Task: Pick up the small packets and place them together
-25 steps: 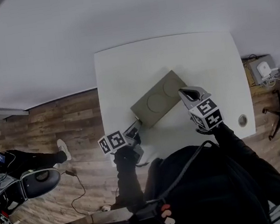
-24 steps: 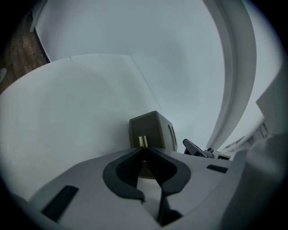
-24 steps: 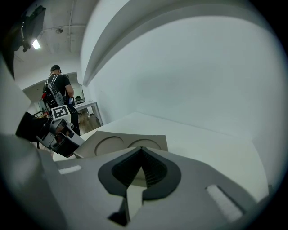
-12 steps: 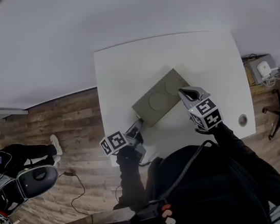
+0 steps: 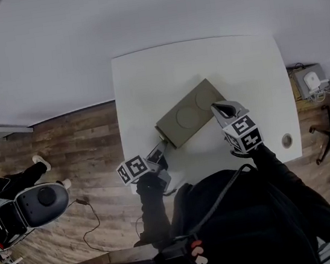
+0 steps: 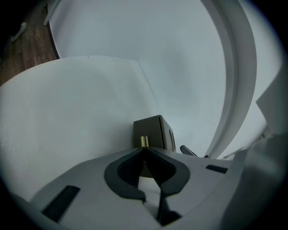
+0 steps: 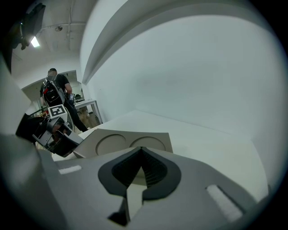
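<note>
My left gripper (image 5: pixel 159 153) and right gripper (image 5: pixel 218 110) have jaws together, empty, each covering an end of the tan block (image 5: pixel 187 118) on the surface (image 5: pixel 146 82); contact unclear.

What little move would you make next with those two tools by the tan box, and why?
Probably open the left tool: it and the right tool are both shut and empty at opposite ends of the box, and no packets are in sight.
</note>
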Tool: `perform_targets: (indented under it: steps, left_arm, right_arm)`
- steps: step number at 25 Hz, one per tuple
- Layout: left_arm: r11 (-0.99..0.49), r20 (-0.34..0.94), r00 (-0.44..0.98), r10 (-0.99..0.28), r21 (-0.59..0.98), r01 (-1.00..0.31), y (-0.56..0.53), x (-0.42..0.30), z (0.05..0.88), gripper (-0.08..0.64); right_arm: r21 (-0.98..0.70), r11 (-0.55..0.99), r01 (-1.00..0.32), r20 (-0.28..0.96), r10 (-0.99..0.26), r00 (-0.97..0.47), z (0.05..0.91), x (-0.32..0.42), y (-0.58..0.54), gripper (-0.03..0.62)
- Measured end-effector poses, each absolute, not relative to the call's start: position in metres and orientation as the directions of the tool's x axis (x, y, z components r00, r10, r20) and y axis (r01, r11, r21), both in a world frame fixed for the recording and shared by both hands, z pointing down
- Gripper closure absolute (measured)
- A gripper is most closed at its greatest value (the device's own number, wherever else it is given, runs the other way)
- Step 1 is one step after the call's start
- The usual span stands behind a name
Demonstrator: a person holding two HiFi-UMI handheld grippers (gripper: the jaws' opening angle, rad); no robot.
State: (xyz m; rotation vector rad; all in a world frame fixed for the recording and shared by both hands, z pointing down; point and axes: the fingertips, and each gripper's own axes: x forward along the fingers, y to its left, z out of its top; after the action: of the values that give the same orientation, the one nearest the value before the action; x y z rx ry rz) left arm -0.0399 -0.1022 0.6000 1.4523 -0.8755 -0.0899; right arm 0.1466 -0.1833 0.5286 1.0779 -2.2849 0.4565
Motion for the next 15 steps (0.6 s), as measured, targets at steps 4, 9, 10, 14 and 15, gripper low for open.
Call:
perform_targets:
  steps: [4,9,10,14,15]
  left_arm:
    - [0.18,0.47,0.689,-0.552,0.874,-0.451,-0.099,-0.048,0.6,0.537]
    - [0.193,0.48,0.675,-0.56,0.868,-0.457,-0.095,-0.056,0.599,0.537]
    - [0.197,0.482,0.671,-0.564,0.867,-0.458,-0.093,-0.058,0.599,0.537]
    - [0.211,0.49,0.652,-0.579,0.862,-0.461,-0.085,-0.066,0.6,0.537]
    - [0.214,0.492,0.648,-0.581,0.861,-0.462,-0.085,-0.069,0.6,0.537]
  right_arm:
    - [-0.061,0.62,-0.782,0.621,-0.589,-0.516,0.528,0.142,-0.184,0.598]
    - [-0.061,0.624,-0.779,0.62,-0.588,-0.519,0.528,0.142,-0.183,0.598]
    - [-0.061,0.625,-0.778,0.621,-0.587,-0.52,0.528,0.142,-0.181,0.598]
    - [-0.066,0.632,-0.773,0.623,-0.579,-0.526,0.531,0.139,-0.177,0.598]
    - [-0.066,0.633,-0.771,0.622,-0.578,-0.528,0.531,0.139,-0.177,0.598]
